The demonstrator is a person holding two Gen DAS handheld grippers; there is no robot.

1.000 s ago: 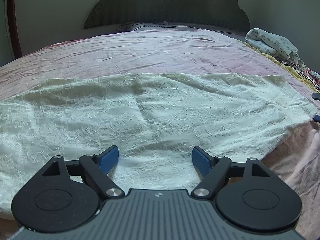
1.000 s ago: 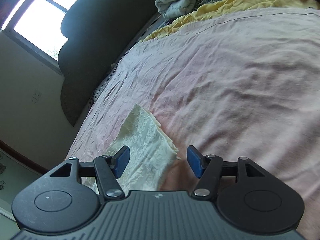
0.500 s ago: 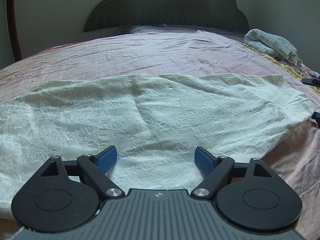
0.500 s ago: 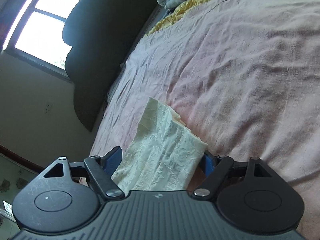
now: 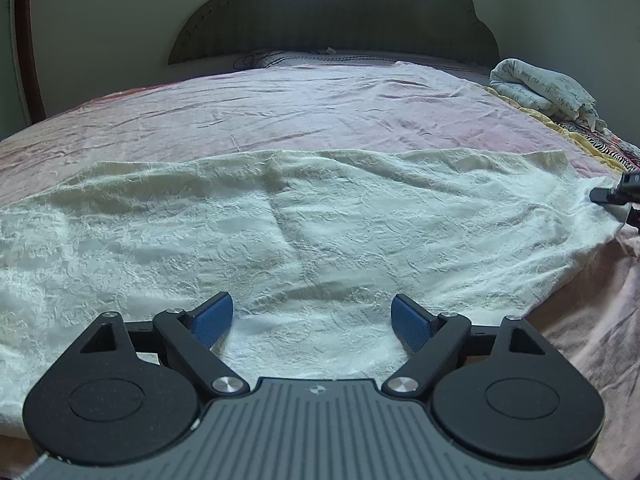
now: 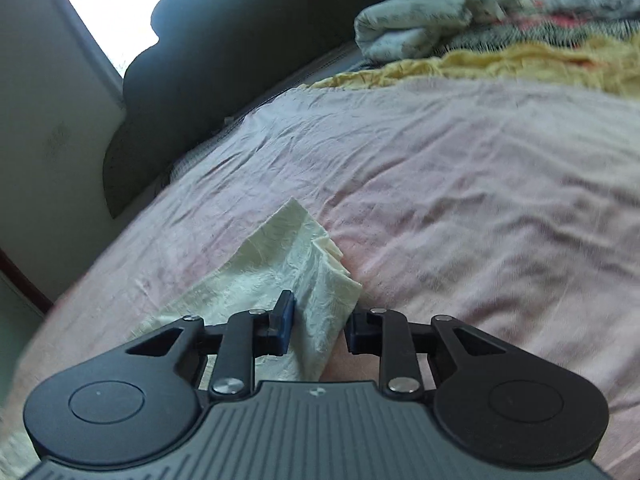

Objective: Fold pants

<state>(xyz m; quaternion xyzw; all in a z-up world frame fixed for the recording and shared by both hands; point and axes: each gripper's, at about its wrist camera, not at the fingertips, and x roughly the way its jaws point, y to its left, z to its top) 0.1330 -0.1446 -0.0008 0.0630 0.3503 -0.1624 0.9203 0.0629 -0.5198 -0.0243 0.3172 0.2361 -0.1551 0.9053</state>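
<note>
- Cream embossed pants (image 5: pixel 304 232) lie spread across a pink bedsheet (image 5: pixel 320 112). The left gripper (image 5: pixel 312 316) hovers over the near edge, fingers wide and empty.
- The right gripper (image 6: pixel 320 326) has narrowed its fingers around the cuff end; whether both pads actually pinch cloth is unclear.
- Risk: a shallow bite on only the top layer could slip or separate layers when lifted.
- Dark scalloped headboard (image 5: pixel 336 12), bright window (image 6: pixel 116 12), bundled bedding (image 6: pixel 420 16) at the far side.
</note>
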